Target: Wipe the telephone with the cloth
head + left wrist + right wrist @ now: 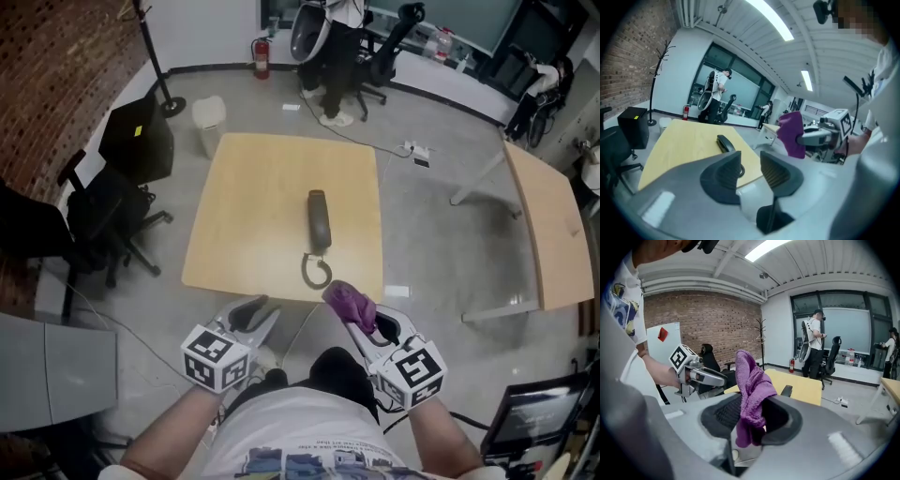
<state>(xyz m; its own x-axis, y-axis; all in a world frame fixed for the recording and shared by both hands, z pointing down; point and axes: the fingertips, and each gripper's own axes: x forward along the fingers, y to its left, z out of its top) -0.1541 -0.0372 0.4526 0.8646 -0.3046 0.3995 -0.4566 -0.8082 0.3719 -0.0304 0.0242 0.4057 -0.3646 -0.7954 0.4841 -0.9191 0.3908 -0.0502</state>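
Telephone (319,217) on wooden table (248,216), grey floor (441,253)

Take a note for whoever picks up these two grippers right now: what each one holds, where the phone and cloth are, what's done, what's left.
Left gripper: jaws apart, nothing between them.
Right gripper: shut on the purple cloth, which is bunched.
Telephone: lies mid-table on the wooden table, coiled cord at its near end.
Done: cloth is in the grip.
Left: both grippers are short of the table's near edge; bring the cloth to the telephone and wipe it.
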